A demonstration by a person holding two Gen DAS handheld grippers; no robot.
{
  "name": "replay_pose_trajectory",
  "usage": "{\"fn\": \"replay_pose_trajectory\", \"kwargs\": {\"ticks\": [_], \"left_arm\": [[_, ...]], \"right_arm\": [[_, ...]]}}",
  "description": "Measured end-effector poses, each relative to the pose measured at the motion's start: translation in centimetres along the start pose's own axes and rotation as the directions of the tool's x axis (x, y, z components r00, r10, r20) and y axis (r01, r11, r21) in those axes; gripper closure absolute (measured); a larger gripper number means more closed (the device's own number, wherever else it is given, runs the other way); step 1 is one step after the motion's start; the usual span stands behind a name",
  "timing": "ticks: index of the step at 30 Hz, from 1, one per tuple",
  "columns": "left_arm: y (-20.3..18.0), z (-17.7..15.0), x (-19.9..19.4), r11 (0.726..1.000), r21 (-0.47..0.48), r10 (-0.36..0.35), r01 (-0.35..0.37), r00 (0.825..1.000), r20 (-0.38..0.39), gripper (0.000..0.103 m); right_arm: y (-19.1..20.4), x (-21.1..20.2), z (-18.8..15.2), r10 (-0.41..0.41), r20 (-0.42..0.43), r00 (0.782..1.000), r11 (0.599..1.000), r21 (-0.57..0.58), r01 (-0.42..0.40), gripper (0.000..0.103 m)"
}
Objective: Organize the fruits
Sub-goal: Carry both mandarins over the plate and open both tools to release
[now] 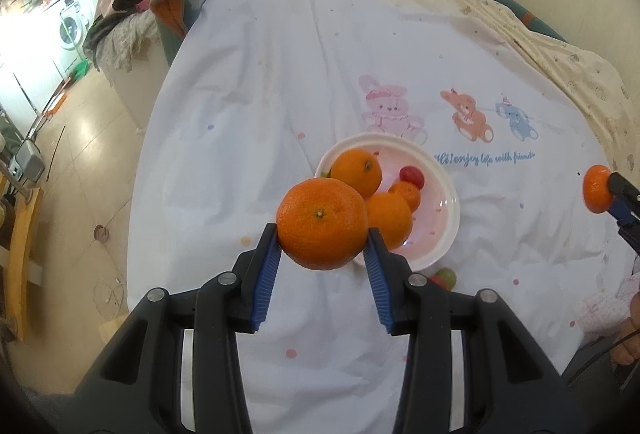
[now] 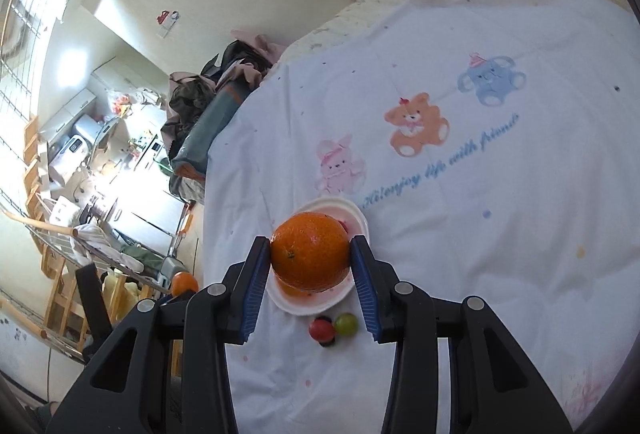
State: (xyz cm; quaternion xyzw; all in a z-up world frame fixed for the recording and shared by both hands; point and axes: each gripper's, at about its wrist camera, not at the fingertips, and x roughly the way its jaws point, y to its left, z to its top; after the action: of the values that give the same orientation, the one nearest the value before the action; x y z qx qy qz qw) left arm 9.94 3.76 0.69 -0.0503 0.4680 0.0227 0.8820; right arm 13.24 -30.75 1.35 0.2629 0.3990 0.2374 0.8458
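The big orange (image 1: 322, 230) in front hides part of the white bowl (image 1: 440, 190) and part of an orange (image 1: 394, 220) inside it. A green grape (image 1: 447, 276) peeks out from behind a blue finger pad (image 1: 376, 270), with a red bit beside it too hidden to name. At the picture's right side, the other gripper (image 1: 614, 190) is cut off by the edge. In the right wrist view, another orange (image 2: 310, 258) covers most of the bowl (image 2: 304, 308).
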Motion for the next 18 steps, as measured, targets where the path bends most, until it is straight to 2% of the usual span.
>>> {"fn": "replay_pose_trajectory", "kwargs": {"ticks": [8, 18], "left_arm": [[-1.4, 3.2, 1.4, 0.999, 0.036, -0.013, 0.012, 1.000, 0.016, 0.065], [-3.9, 6.0, 6.6, 0.994, 0.110, -0.023, 0.027, 0.999, -0.037, 0.065]], "right_arm": [[-0.1, 3.5, 1.8, -0.002, -0.044, 0.999, 1.000, -0.012, 0.001, 0.060], [-1.2, 10.3, 3.4, -0.046, -0.153, 0.987, 0.998, -0.041, 0.040, 0.060]]}}
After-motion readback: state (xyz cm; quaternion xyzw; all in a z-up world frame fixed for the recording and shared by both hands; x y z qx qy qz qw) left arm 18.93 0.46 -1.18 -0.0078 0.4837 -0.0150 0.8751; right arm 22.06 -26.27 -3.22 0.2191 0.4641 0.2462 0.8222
